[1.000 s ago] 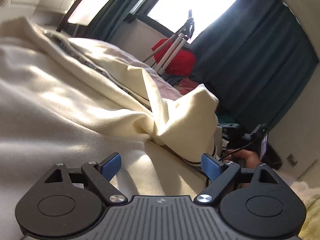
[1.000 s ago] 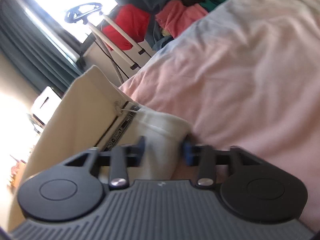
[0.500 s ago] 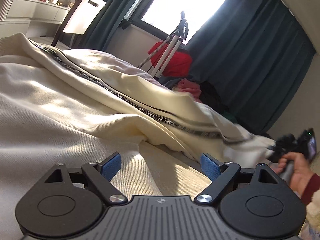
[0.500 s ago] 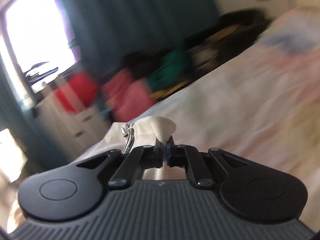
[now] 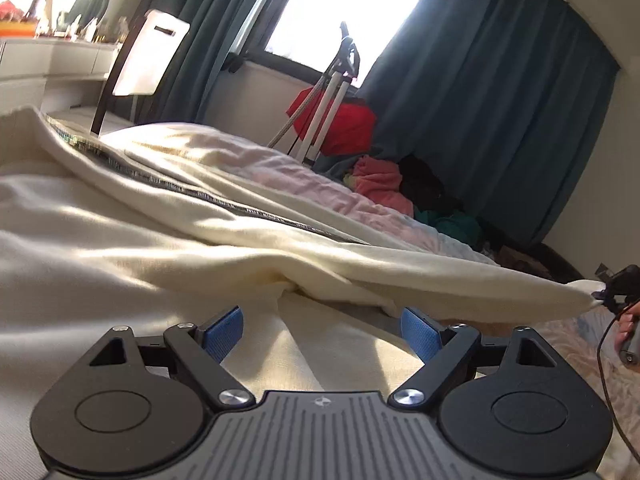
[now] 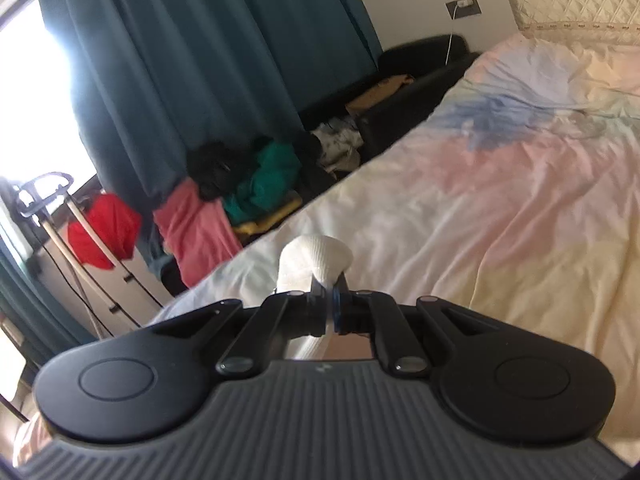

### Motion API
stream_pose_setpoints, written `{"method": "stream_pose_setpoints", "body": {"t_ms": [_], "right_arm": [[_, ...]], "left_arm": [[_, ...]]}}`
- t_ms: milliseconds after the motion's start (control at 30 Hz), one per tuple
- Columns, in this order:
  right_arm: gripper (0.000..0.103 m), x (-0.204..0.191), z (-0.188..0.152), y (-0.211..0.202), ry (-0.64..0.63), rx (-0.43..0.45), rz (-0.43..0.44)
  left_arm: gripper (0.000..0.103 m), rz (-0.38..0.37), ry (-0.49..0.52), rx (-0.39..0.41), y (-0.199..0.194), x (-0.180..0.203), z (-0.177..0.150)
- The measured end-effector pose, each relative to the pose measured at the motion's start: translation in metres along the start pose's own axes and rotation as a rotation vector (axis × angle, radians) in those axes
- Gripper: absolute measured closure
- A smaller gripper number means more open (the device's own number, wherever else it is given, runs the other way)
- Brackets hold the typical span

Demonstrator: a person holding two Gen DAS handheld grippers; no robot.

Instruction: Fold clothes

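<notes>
My left camera sits low and close over the cream garment (image 5: pixel 168 240), facing the window (image 5: pixel 352 8) at the frame's top. My right camera looks from a little higher across the bed (image 6: pixel 500 208), curtains (image 6: pixel 180 60) at upper left. Both views share the red cloth (image 5: pixel 344 128) and clothes pile (image 6: pixel 256 188).

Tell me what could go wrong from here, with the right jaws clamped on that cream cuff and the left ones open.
1. The right gripper pinches only a small bunch of the cuff; pulling harder could slip it free.
2. The left gripper is open over the cream garment, holding nothing, so the whole piece may drag across the bed sheet instead of stretching flat.
3. The sleeve shows a twisted fold near the left jaws; folding now might lock that crease in.
</notes>
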State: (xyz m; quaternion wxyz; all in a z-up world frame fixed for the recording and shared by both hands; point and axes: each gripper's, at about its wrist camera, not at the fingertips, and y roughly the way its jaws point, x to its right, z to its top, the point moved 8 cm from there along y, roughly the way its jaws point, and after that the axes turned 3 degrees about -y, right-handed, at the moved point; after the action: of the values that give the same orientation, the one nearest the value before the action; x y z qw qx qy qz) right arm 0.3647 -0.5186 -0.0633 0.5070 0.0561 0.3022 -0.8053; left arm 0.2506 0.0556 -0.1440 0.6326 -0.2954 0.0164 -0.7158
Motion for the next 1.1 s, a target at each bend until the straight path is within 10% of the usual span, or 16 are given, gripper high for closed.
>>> {"method": "stream_pose_setpoints", "body": {"t_ms": [300, 500, 633, 1100], "right_arm": [[0.096, 0.089, -0.083, 0.02, 0.114, -0.127, -0.106], [0.089, 0.066, -0.081, 0.014, 0.002, -0.175, -0.108], [0.043, 0.042, -0.077, -0.02, -0.119, -0.158, -0.092], [0.037, -0.082, -0.126, -0.223, -0.419, -0.129, 0.323]], "left_arm": [[0.016, 0.039, 0.159, -0.054, 0.007, 0.008, -0.012], [0.016, 0.046, 0.194, -0.071, 0.011, 0.01, -0.014], [0.016, 0.051, 0.215, -0.064, 0.004, 0.016, -0.011], [0.015, 0.043, 0.271, -0.016, -0.089, 0.048, 0.01]]}}
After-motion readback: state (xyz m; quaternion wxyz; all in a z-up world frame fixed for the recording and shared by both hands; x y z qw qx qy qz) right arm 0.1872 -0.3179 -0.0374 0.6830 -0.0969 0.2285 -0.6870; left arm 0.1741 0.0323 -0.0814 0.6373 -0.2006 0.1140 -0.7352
